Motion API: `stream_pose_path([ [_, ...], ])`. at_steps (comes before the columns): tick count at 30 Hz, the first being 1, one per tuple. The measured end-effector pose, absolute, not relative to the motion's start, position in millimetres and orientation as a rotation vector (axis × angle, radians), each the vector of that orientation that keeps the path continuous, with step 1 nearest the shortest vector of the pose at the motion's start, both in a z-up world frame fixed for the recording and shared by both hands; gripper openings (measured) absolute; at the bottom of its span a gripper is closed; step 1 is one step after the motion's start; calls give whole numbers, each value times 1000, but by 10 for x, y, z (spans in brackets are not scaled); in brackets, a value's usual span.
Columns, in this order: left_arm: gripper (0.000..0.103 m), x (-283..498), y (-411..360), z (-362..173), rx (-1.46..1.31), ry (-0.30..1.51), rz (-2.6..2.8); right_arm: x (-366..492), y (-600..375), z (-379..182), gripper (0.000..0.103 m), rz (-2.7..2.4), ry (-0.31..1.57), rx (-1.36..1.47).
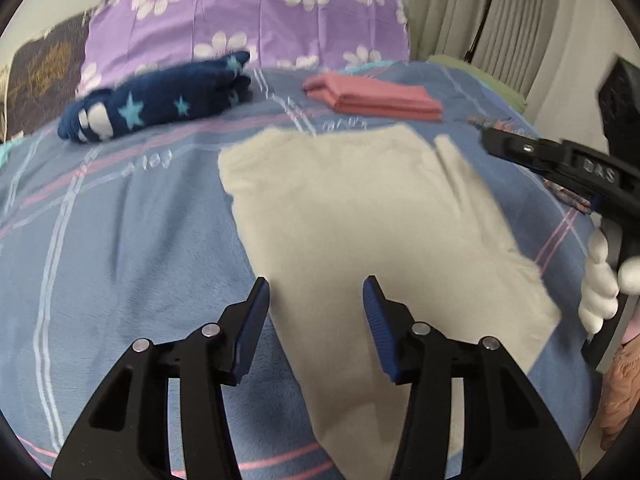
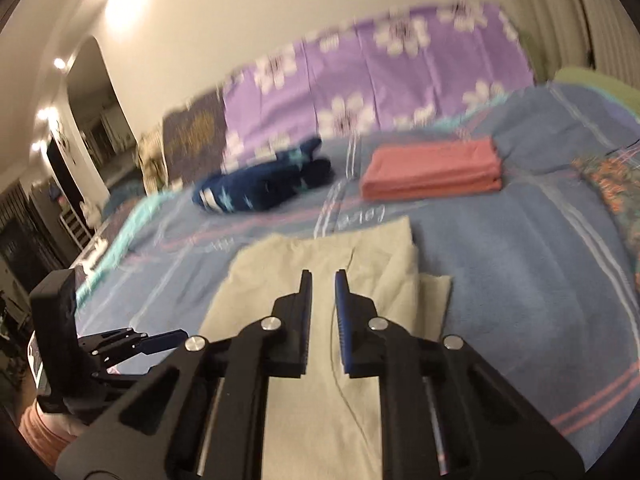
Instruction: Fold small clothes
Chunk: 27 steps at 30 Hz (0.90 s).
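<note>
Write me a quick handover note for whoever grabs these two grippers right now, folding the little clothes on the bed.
Left gripper: open, empty, over the near part of the beige garment.
Right gripper: narrowly open, holding nothing, over the same garment.
Beige garment lies mostly flat on the blue blanket, one layer doubled at its far right edge.
Done: pink garment folded in a neat stack farther back. Navy star-print garment sits bundled left of it; whether it is folded, I cannot tell.
Left: fold the beige piece, probably set it beside the pink stack.
</note>
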<state>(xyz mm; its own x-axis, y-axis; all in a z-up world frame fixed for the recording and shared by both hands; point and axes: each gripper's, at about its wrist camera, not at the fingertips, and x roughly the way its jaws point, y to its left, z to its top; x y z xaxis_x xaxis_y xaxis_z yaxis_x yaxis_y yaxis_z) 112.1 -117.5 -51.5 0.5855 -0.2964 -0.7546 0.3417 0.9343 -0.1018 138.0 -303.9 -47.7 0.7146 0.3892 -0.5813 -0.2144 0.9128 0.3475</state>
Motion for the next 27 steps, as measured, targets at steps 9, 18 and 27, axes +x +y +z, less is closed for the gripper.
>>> stream_pose_path([
  [9,58,1197,-978,-750,-101,909,-422,1584,-3214,-1069,0,226,842,252],
  [18,59,1204,-980,-763,-110,907,-429,1229,-3126,-752,11,179,775,198],
  [27,62,1176,-1028,-756,-86,899,-423,812,-3135,-394,30,135,639,91],
])
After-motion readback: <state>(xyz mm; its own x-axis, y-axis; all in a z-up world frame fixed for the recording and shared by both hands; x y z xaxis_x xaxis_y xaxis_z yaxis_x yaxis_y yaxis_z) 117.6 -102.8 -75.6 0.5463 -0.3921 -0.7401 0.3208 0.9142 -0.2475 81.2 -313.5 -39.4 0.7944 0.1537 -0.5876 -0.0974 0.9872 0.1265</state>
